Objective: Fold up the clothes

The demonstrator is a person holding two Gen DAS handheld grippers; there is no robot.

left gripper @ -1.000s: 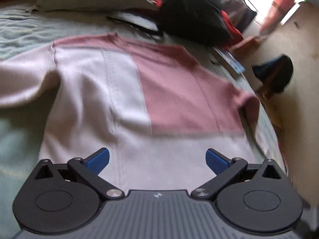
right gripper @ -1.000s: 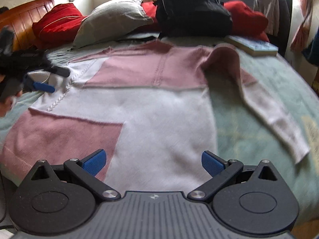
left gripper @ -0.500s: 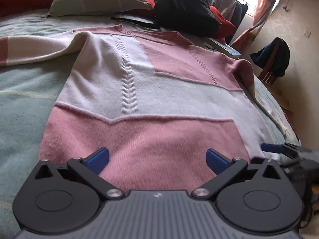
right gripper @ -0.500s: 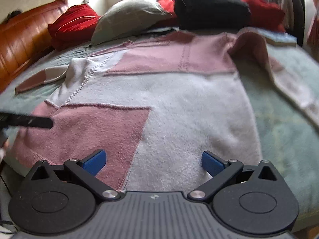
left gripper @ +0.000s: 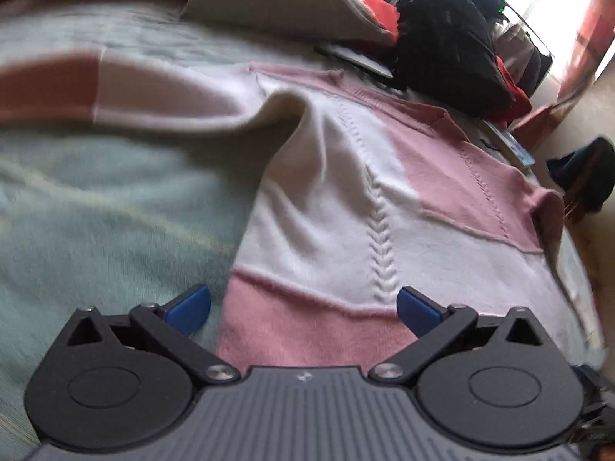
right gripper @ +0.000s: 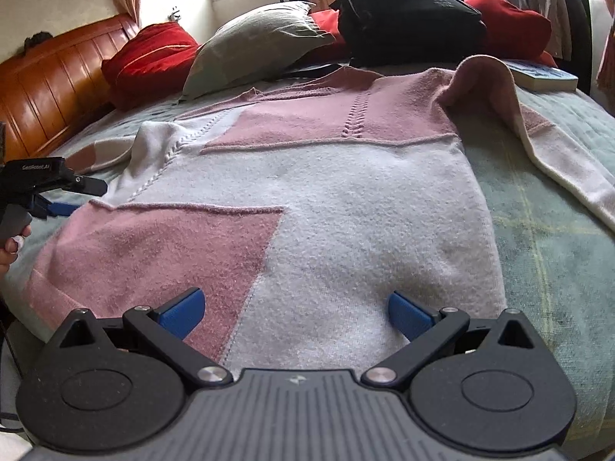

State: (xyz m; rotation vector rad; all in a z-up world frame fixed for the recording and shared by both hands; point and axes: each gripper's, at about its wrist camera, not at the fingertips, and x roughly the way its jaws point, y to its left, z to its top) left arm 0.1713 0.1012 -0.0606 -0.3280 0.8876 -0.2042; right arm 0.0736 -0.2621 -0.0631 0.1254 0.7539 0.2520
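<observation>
A pink and white knit sweater (right gripper: 326, 199) lies spread flat on the bed, collar toward the pillows. One sleeve (right gripper: 546, 146) trails off to the right, the other sleeve (left gripper: 115, 92) stretches left. My left gripper (left gripper: 303, 307) hovers open over the sweater's left hem corner, its left finger above the bedspread. My right gripper (right gripper: 296, 311) is open above the hem near the bed's front edge, nothing between its blue pads. The left gripper (right gripper: 57, 192) also shows at the far left of the right wrist view, held by a hand.
A pale green bedspread (right gripper: 546, 238) covers the bed. At the head lie a grey pillow (right gripper: 253, 42), red cushions (right gripper: 150, 57), a black bag (right gripper: 403, 15) and a book (right gripper: 542, 75). A wooden headboard (right gripper: 50, 77) stands at left. A dark garment (left gripper: 584, 176) hangs right of the bed.
My left gripper has swung left, from over the middle of the hem to its left corner. The right gripper has shifted slightly and stays open.
</observation>
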